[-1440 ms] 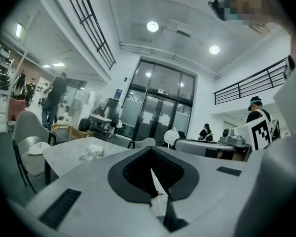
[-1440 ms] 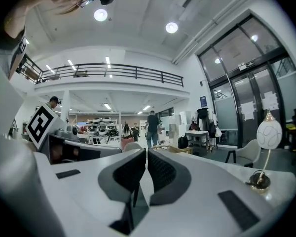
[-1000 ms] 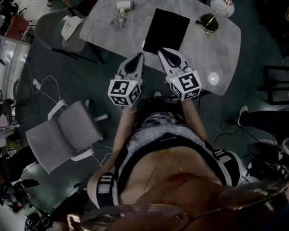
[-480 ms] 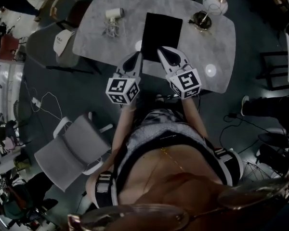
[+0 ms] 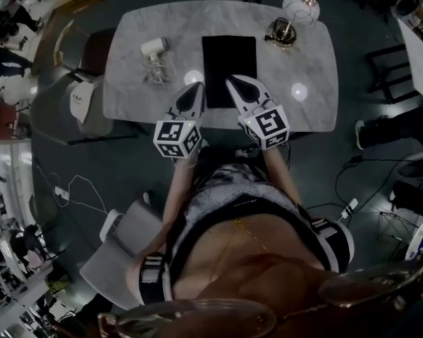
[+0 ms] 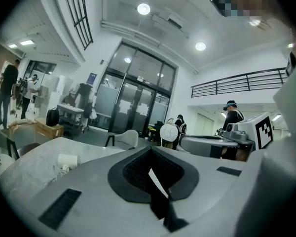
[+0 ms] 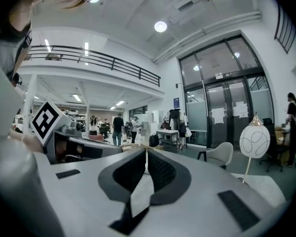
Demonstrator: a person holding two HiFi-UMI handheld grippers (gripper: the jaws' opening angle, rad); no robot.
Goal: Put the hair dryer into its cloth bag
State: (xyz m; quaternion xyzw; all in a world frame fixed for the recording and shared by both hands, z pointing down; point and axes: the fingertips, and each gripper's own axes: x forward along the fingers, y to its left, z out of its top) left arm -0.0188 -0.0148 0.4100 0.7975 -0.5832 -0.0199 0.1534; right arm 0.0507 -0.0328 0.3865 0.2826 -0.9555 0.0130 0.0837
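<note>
So, the small white hair dryer [image 5: 154, 46] is lying on its side on the grey marbled desk [image 5: 317, 111], toward the desk's 9 o'clock end. Its white cord [image 5: 157, 70] is bunched up right at its 6 o'clock. The flat black rectangular cloth bag [image 5: 229, 58] lies mid-desk, long side running 12 to 6, with the dryer at roughly its 10 o'clock and apart from it.

Other stuff: a white globe lamp [image 5: 299, 5] on a thin stem stands at the bag's 1 o'clock, near the far edge. A grey chair [image 5: 77, 51] sits off the desk's 9 o'clock side, and a lighter grey chair [image 5: 123, 241] is on the floor at the person's 8 o'clock.

Both claws hang at the bag's 6 o'clock end, side by side. The left claw [image 5: 195, 90] is pinched fully together with nothing in it, its tip just beside the bag's lower left corner. The right claw [image 5: 234, 85] is closed too, also empty, and its tip overlaps the bag's near edge. Can't tell if either actually touches the cloth.
</note>
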